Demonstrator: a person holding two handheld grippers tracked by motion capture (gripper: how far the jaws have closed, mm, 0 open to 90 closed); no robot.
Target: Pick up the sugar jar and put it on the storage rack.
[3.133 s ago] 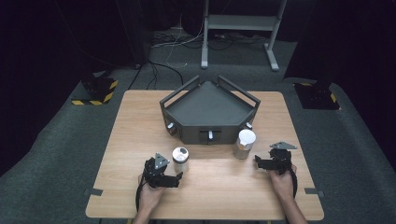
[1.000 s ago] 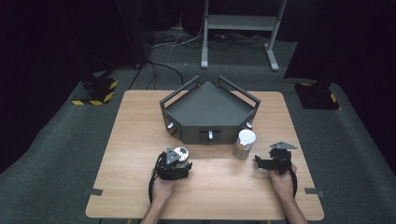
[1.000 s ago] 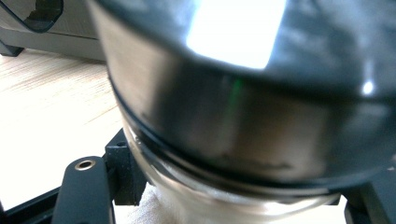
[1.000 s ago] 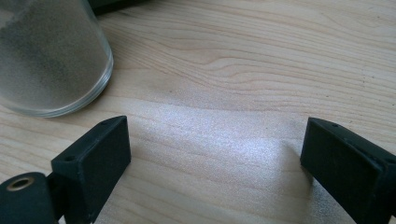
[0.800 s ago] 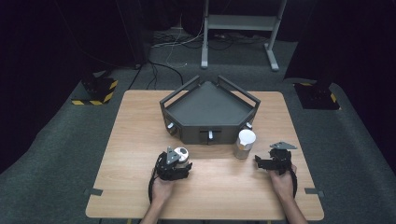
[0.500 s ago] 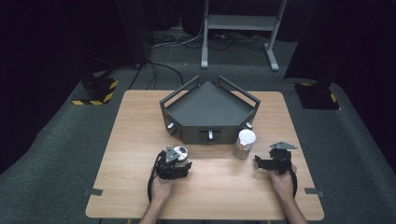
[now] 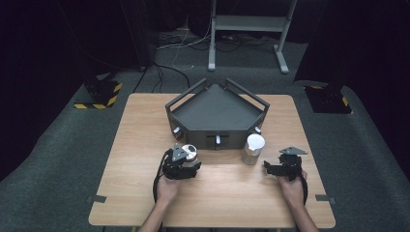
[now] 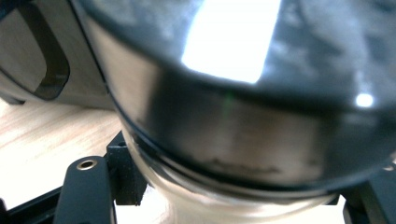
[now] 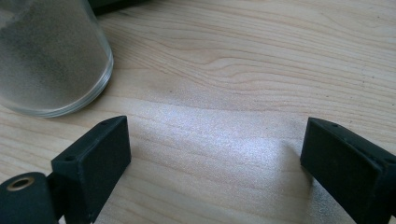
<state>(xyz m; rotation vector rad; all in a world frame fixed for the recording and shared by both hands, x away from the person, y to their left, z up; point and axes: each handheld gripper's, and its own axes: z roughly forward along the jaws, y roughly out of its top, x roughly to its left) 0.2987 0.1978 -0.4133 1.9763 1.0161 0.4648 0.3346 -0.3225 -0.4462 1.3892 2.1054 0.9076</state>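
- Two jars on the wooden table (image 7: pixel 130 145), both near the front wall of the dark tray (image 7: pixel 216 113).
- Left gripper (image 7: pixel 189 162) clamped on the metal-lidded jar (image 7: pixel 189 151); close up, lid (image 8: pixel 261 102) bulging across the frame with glass below and a black jaw at each lower corner.
- Compared with three seconds back: gripper then short of this jar, now around it, just at 7 o'clock of the tray's front knob (image 7: pixel 217 140).
- Over the last second: jaws pressed in the last little bit, jar apparently raised slightly off the wood, though contact with the table cannot be told.
- Right gripper (image 7: pixel 267 167) spread wide and empty, resting on the table, unmoved throughout; bare wood between its jaws in its own view.
- White-lidded jar (image 7: pixel 253 149) standing untouched at 10 o'clock of that gripper, its frosted glass base (image 9: pixel 46 56) just beyond the near jaw.
- Judged meaning: grasp secured and lift begun, carrying toward the tray likely next; second jar not yet taken.
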